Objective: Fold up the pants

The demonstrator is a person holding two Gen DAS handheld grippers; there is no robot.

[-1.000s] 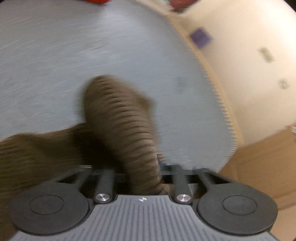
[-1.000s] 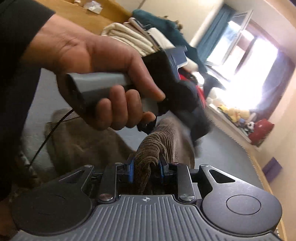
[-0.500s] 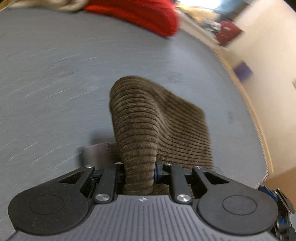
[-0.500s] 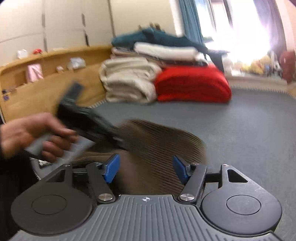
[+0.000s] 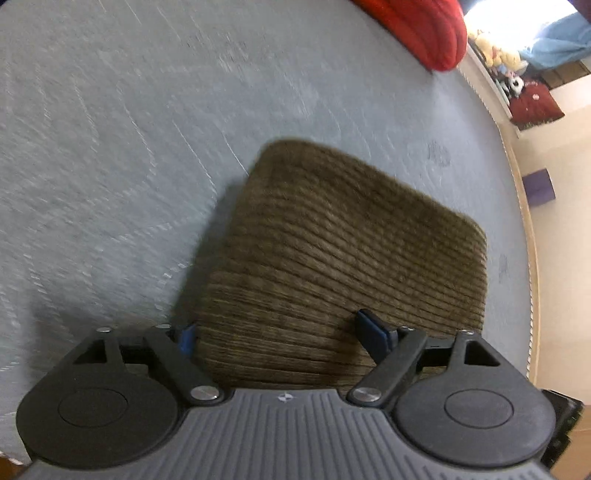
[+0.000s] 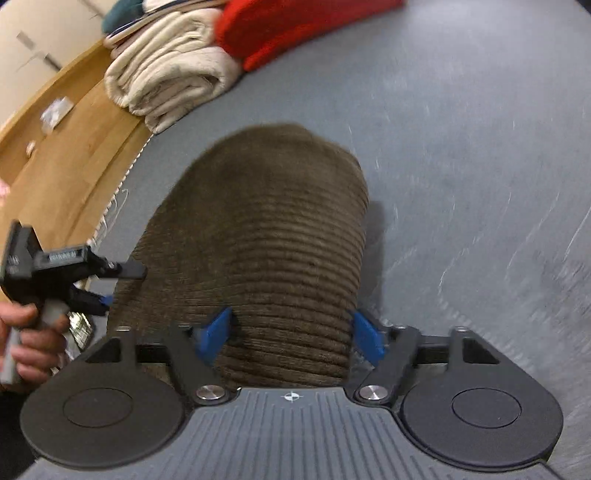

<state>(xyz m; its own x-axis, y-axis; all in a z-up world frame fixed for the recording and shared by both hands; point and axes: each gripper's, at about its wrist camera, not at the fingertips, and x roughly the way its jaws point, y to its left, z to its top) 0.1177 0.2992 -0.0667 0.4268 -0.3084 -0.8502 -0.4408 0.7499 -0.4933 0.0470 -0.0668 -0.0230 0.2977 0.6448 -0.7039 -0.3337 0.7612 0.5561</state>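
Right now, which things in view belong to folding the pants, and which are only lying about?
Part of the job:
- brown corduroy pants, on the grey surface
- left claw, jaws opening, cloth between them
- right claw, jaws opening, cloth between them

Only lying about:
- red blanket
- cream folded blankets
- soft toys
- purple box

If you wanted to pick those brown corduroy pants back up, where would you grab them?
Probably the near folded edge of the brown corduroy pants, from above and the near side. It bulges thick there, right between the right hand-held gripper's opening jaws, while the far end lies flat on the grey bedspread.
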